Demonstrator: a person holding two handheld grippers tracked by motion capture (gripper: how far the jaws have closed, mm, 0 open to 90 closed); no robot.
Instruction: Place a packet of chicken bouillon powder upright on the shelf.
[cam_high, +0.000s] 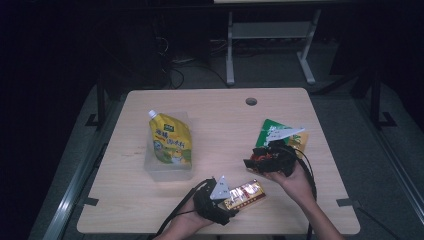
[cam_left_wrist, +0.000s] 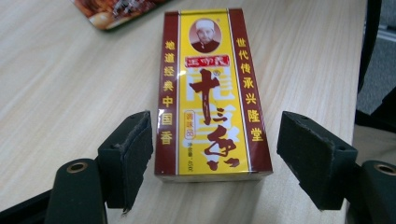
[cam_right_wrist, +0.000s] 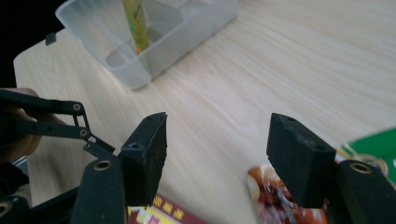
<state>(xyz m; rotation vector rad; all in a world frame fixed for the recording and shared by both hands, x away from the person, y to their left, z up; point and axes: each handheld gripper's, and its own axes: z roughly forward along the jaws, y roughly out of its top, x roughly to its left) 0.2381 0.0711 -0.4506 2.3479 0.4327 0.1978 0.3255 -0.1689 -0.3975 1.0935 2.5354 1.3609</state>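
Cardboard, printed yellow and dark red, made up the box (cam_left_wrist: 212, 93) lying flat on the bench (cam_high: 225, 120), its near end between the jaws of the left gripper (cam_left_wrist: 219, 156). Those jaws stood spread, with a gap on each side of the box, pressing nothing. It looked light and stiff, probably with a glossy skin that could slide under the pads, so the long side walls near the closest end seemed the place to pinch, with gentle pressure so the thin board would not buckle.

Well off to the left of that gripper, a clear plastic tub (cam_high: 169, 167) held a yellow spouted pouch (cam_high: 170, 137), with bare bench between them that left a free path for carrying the box.

Further right, the right gripper (cam_right_wrist: 217, 154) hung spread as well, holding nothing, with a green and orange packet (cam_high: 280, 135) just under and behind it. The box sat close to the bench's near edge, so a careless nudge toward the person could tip it off; wide wood lay beyond both grippers.
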